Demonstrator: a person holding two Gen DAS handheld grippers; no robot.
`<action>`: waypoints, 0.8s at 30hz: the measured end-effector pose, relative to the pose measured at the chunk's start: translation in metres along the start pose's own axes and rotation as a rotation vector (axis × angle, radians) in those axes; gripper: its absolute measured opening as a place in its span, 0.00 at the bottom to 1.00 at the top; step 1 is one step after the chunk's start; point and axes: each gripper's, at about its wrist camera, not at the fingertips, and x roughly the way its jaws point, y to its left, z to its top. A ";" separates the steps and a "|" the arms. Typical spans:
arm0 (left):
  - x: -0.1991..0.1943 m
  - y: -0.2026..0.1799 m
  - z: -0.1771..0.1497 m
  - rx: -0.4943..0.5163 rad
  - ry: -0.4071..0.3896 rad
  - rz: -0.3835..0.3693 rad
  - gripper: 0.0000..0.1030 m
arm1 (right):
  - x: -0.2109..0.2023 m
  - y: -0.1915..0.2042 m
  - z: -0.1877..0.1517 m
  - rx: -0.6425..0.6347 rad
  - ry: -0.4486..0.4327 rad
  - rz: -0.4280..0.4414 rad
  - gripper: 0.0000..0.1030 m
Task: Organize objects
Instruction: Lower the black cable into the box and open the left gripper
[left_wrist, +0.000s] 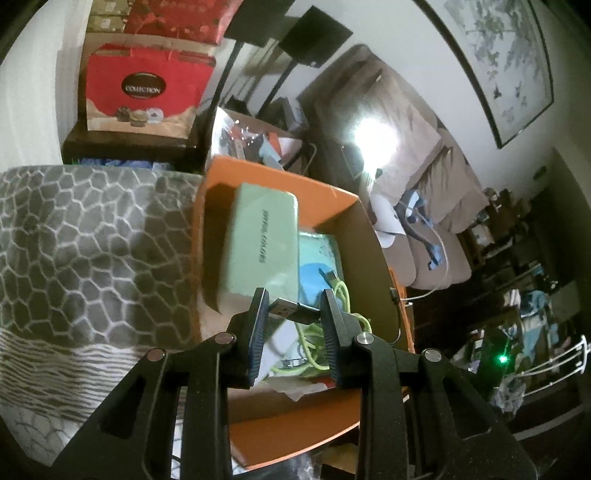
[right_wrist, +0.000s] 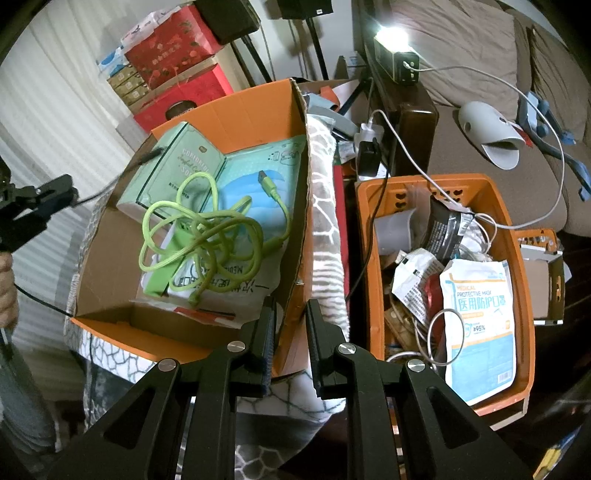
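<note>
Orange cardboard box (right_wrist: 236, 107): green tin, green cable (right_wrist: 207, 229), mask packs. Left gripper (left_wrist: 293, 310) jaws pinch black USB plug (left_wrist: 291, 309) at box's 9 o'clock. Right gripper (right_wrist: 290, 328) jaws pinch box wall. Orange basket (right_wrist: 524, 295) at 3 o'clock: mask pack, wires.

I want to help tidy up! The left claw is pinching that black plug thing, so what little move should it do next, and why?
Probably ease the left gripper a little further over the orange cardboard box, then let go. It is shut on the black USB plug, which already hangs above the tangled lime-green cable lying inside, so the black cable seems to belong there too.
</note>
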 end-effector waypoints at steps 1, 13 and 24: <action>0.005 -0.003 -0.003 0.002 0.004 0.005 0.25 | 0.000 0.000 0.000 0.001 0.000 0.000 0.15; 0.042 -0.011 -0.023 0.011 0.071 0.043 0.25 | 0.000 0.000 0.000 0.000 0.000 0.001 0.15; 0.030 -0.008 -0.024 0.023 0.068 0.058 0.56 | -0.001 0.001 0.001 0.003 -0.004 -0.003 0.15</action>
